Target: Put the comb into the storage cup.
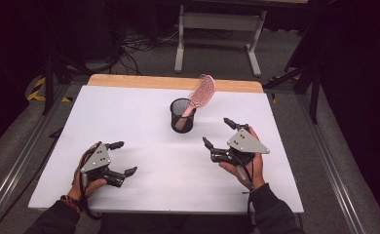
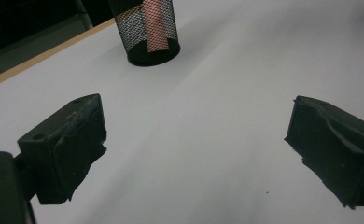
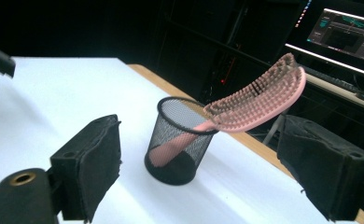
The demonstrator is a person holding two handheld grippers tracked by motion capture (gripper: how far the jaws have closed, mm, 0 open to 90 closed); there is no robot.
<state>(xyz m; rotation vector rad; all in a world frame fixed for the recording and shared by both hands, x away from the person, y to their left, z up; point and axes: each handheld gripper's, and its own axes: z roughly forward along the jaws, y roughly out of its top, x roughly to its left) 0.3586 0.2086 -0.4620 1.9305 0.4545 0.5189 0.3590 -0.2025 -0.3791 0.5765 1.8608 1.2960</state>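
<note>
High view: pink hairbrush [image 1: 198,100] handle-down in black mesh cup [image 1: 182,116] toward worktop's [image 1: 129,122] far edge; left gripper [image 1: 121,158] near front-left, right gripper [image 1: 218,132] front-right, both wide, empty.
Left gripper view: cup ahead, jaws wide.
Right gripper view: brush leaning over rim, jaws wide, apart.
</note>
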